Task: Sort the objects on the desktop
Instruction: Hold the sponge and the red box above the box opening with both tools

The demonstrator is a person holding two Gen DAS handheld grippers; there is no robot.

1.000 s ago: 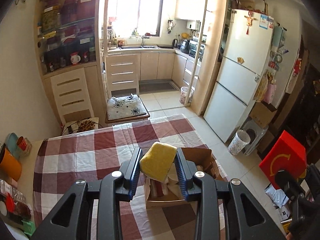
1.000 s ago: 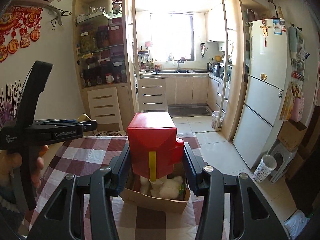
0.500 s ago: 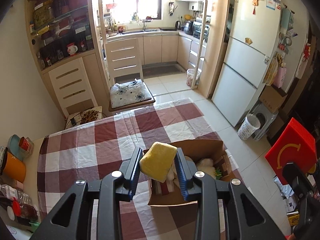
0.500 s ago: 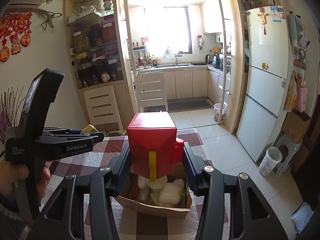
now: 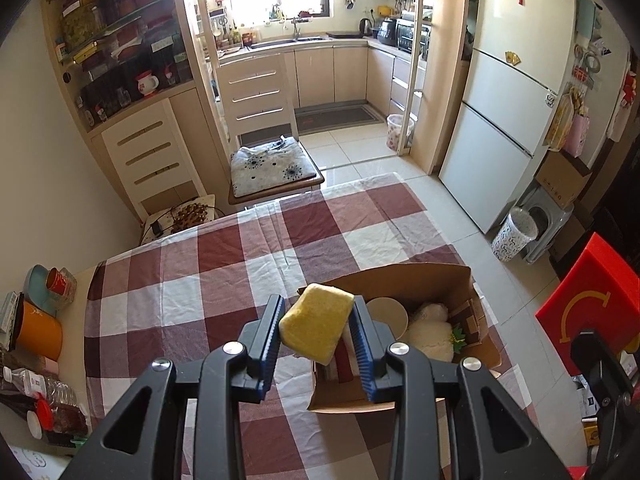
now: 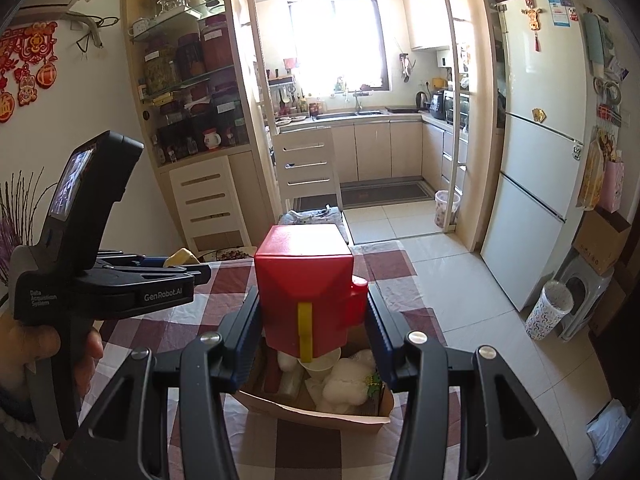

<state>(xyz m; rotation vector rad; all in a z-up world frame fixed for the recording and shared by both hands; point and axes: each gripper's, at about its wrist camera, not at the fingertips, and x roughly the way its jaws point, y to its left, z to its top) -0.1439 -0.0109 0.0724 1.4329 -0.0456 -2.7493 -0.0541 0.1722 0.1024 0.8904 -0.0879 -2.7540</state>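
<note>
While the left gripper point(image 5: 317, 330) pinches a yellow sponge point(image 5: 316, 322) at lower centre, the right gripper's point(image 6: 313, 322) jaws clamp a red box point(image 6: 306, 290) above the cardboard box point(image 6: 320, 414) on the desk point(image 5: 180, 280).

Cardboard box point(image 5: 436, 276) sits on the checked tablecloth point(image 5: 224, 280), near the table's right edge. In the box: a cup point(image 5: 390, 314), a plush toy point(image 5: 430, 334) to its right, other items beneath. Sponge point(image 5: 316, 328) is between the left gripper point(image 5: 318, 344) fingers, above the box's left end. Carton point(image 6: 306, 292) is between the right gripper point(image 6: 312, 336) fingers, over the box. Chair with cushion point(image 5: 272, 166) stands behind the table. Mugs and bottles point(image 5: 40, 320) line the table's left edge. Fridge point(image 5: 516, 100) stands far right.
</note>
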